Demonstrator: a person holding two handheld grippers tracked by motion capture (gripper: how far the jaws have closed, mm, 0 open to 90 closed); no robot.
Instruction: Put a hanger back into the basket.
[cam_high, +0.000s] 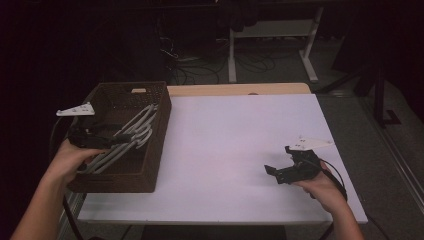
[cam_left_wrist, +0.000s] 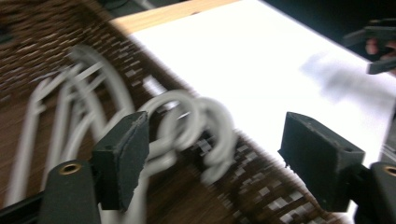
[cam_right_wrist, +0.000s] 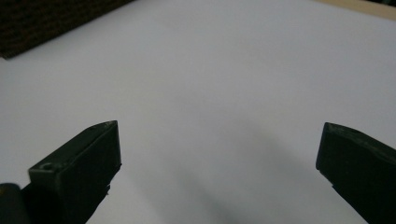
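A brown wicker basket (cam_high: 161, 125) stands at the table's left edge, with several grey clothes hangers (cam_high: 137, 130) lying in it. My left gripper (cam_high: 120, 138) hovers over the basket's near half. In the left gripper view its jaws (cam_left_wrist: 215, 149) stand wide apart, and the hangers' grey hooks (cam_left_wrist: 196, 116) lie between and beyond them, blurred; the pads do not press on the hooks. My right gripper (cam_high: 279, 160) is held above the white table top (cam_high: 235, 140) at the near right. It is open (cam_right_wrist: 219, 158), with nothing between its jaws.
The basket's wall (cam_left_wrist: 261, 186) runs under the left jaws, and its corner (cam_right_wrist: 37, 18) lies far off in the right gripper view. A strip of bare wood (cam_high: 240, 89) edges the table's far side. Desk legs and cables (cam_high: 235, 60) stand on the floor behind.
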